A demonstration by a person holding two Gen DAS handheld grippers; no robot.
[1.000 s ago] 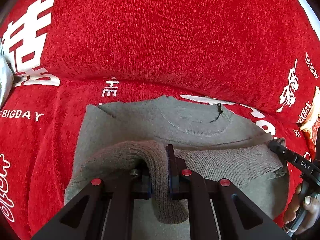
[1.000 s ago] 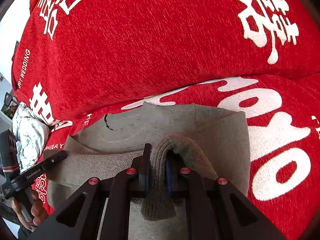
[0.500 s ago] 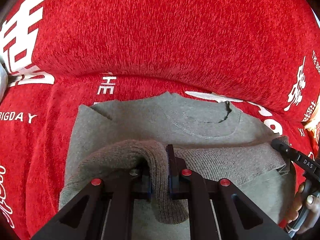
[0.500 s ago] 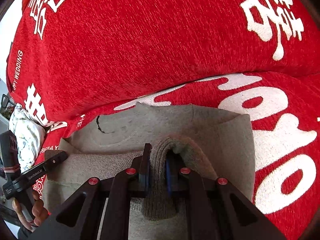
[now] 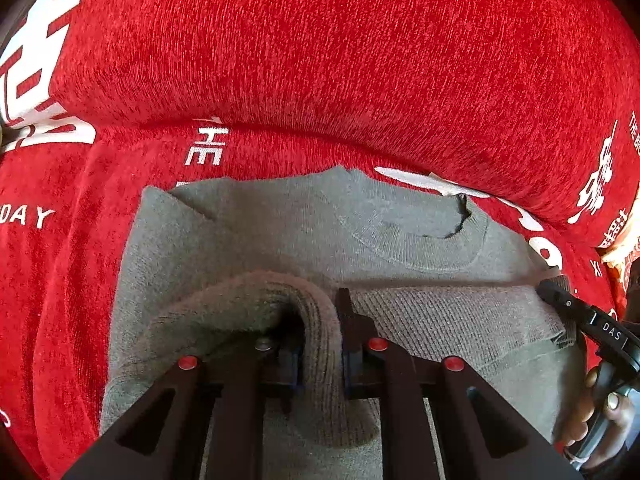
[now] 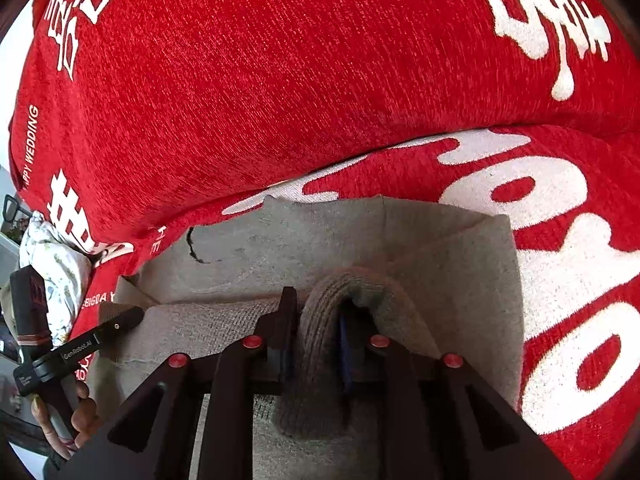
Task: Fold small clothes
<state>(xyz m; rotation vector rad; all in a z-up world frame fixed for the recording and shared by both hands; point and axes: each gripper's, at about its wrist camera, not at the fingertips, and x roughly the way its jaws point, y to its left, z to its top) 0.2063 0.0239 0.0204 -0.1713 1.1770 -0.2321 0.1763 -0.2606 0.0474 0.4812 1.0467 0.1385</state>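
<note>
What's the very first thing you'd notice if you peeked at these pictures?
Bright red fabric with big white letters fills the whole background. On it lies a grey sweater, neck hole at the far side. The left gripper and right gripper each pinch its ribbed hem, carried over the sweater's body.

A grey knit sweater (image 5: 248, 240) lies flat across the lower middle of the left wrist frame, its round neckline (image 5: 432, 240) right of centre and facing up. Its ribbed hem (image 5: 452, 316) is doubled over in a band across the body. In the right wrist frame the sweater (image 6: 448, 264) fills the lower centre.
</note>
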